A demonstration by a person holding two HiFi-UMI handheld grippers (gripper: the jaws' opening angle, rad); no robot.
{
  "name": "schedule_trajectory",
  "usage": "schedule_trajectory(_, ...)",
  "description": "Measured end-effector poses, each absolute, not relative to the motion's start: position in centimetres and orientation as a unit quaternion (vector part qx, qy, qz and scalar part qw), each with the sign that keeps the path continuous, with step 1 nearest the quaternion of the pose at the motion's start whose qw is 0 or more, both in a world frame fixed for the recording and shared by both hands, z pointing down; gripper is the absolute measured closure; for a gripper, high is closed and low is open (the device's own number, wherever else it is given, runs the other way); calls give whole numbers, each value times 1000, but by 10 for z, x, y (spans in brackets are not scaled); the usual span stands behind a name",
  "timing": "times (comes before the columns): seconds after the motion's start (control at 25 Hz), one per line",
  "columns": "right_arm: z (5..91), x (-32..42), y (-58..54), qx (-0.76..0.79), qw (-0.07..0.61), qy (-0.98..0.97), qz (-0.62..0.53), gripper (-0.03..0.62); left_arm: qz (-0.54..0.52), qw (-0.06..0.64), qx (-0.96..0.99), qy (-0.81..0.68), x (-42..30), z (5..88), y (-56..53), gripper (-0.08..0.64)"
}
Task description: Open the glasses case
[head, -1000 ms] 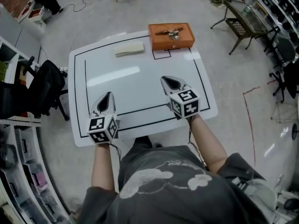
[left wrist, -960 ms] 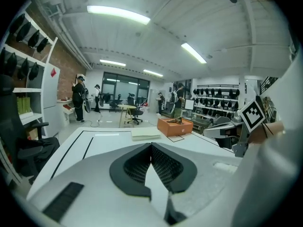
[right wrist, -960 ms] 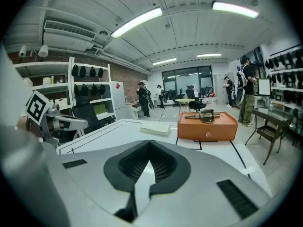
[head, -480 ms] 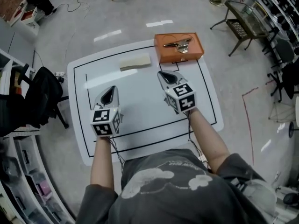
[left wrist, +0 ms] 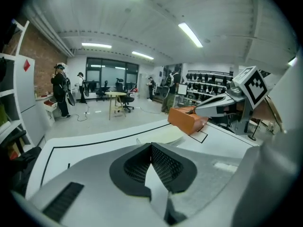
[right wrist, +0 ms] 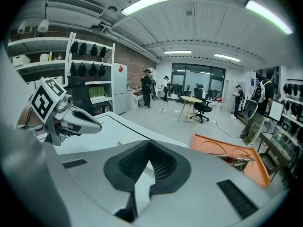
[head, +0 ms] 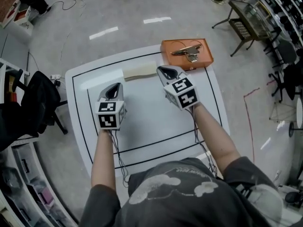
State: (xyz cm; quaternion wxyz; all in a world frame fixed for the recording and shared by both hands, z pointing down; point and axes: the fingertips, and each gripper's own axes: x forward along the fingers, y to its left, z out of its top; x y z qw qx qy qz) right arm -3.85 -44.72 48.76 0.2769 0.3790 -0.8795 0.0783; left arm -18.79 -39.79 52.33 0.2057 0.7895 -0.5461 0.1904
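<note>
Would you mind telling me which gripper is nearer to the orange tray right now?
Right. The right gripper is just short of the orange tray's near-left corner; the left gripper is farther left, by the far end of the cream glasses case.

Grey floor (head: 142, 4), brick wall (left wrist: 45, 53), shelving (right wrist: 90, 56)

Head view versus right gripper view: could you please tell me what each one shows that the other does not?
Only the head view shows the person's grey printed shirt and bare forearms. Only the right gripper view shows long ceiling lights and the right gripper's black pads shut together, empty. Both show the flat orange tray holding spectacles, the white black-lined table and the left gripper.
</note>
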Motion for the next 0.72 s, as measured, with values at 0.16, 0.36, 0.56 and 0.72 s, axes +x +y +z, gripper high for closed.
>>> schedule_trajectory(0.16, 502, -48, -459, 375, 303, -873, 74, 592, 195, 234, 787, -537, -185, 547, -410, 557)
schedule_trajectory(0.36, 526, -57, -469, 368, 343, -862, 63, 592, 220, 247, 785, -524, -181, 573, -422, 557)
schedule_trajectory(0.56, 547, -59, -475, 354, 406, -843, 9, 591, 255, 238, 785, -512, -170, 587, -428, 557)
schedule_trajectory(0.72, 555, -67, -477, 332, 436, -836, -33, 544, 260, 242, 783, -510, -168, 593, -436, 557)
